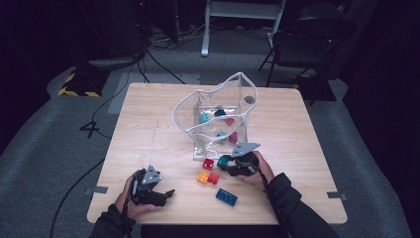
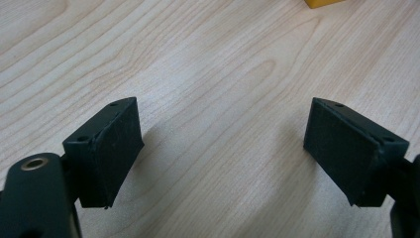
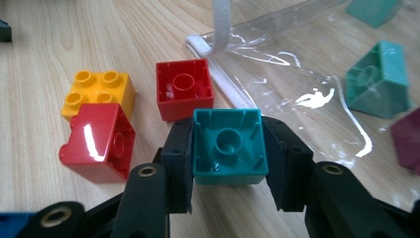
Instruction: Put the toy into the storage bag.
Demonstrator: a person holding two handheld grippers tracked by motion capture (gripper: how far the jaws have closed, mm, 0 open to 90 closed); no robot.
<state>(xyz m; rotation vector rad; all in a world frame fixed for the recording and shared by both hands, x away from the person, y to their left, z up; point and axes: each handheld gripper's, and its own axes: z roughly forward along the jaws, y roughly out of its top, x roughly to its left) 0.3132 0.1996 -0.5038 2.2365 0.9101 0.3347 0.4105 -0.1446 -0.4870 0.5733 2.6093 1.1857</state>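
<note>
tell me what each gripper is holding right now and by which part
The right gripper clamps a teal brick by its two opposite side walls, hollow underside toward the camera. The left gripper holds nothing.

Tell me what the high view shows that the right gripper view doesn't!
The high view adds the whole table, the left gripper near its front edge, a chair behind it, and the open top of the clear bag. The right gripper view adds a close look at the teal block: its hollow underside, squeezed between the black fingers. Both share the teal block, a yellow block, two red blocks and the bag with more blocks inside.
</note>
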